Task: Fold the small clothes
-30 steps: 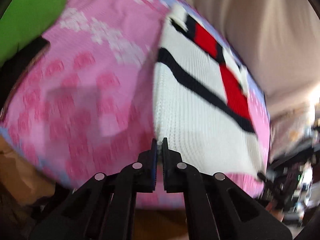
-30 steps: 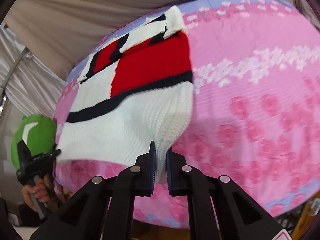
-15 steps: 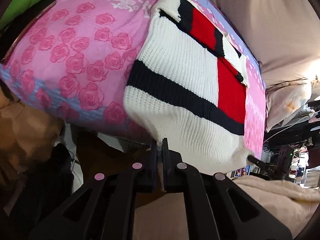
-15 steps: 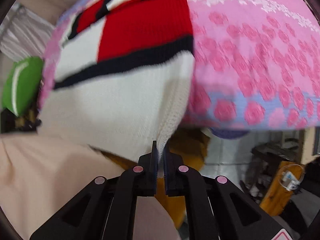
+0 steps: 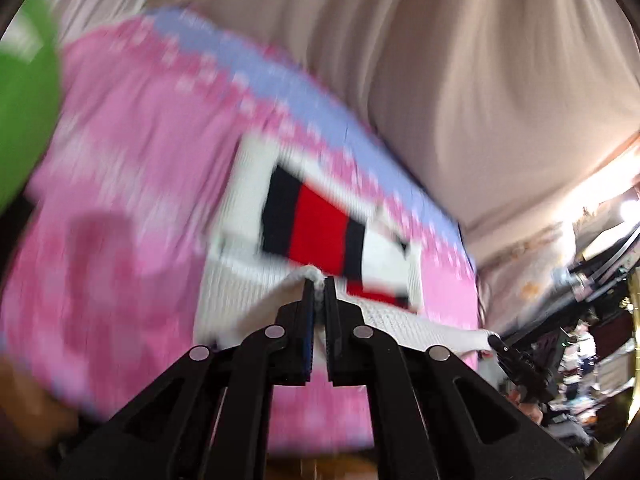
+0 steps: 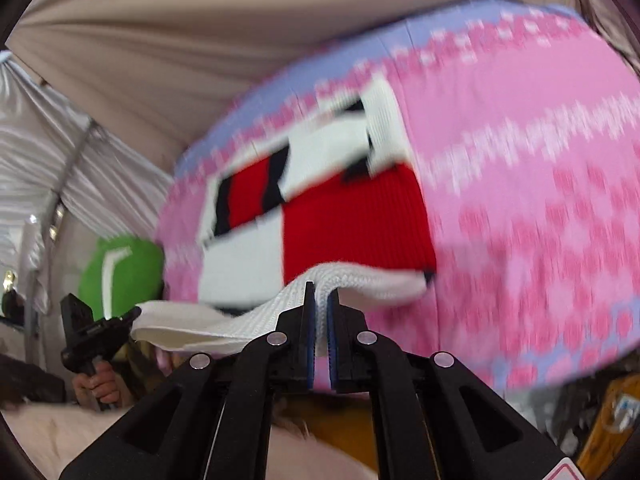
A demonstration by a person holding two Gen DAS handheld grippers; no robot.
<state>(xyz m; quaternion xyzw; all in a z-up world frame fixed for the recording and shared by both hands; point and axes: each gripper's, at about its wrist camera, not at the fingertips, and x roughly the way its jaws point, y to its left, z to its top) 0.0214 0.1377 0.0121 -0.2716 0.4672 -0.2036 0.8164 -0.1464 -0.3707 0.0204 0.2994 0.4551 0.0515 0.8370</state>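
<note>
Sweater (image 5: pixel 320 224) on pink bedspread (image 5: pixel 120 184), hem clamped in left tongs (image 5: pixel 318 286) and right tongs (image 6: pixel 320 292); lengthwise fold underway, unfinished.

Left gripper (image 5: pixel 317 285) and right gripper (image 6: pixel 320 289) both have jaws pinched nearly together (white knit caught between).

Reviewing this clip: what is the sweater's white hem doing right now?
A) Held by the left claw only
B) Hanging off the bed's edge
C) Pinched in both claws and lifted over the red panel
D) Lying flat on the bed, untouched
C: the left claw and right claw each grip the sweater hem, raised above its red part.
</note>
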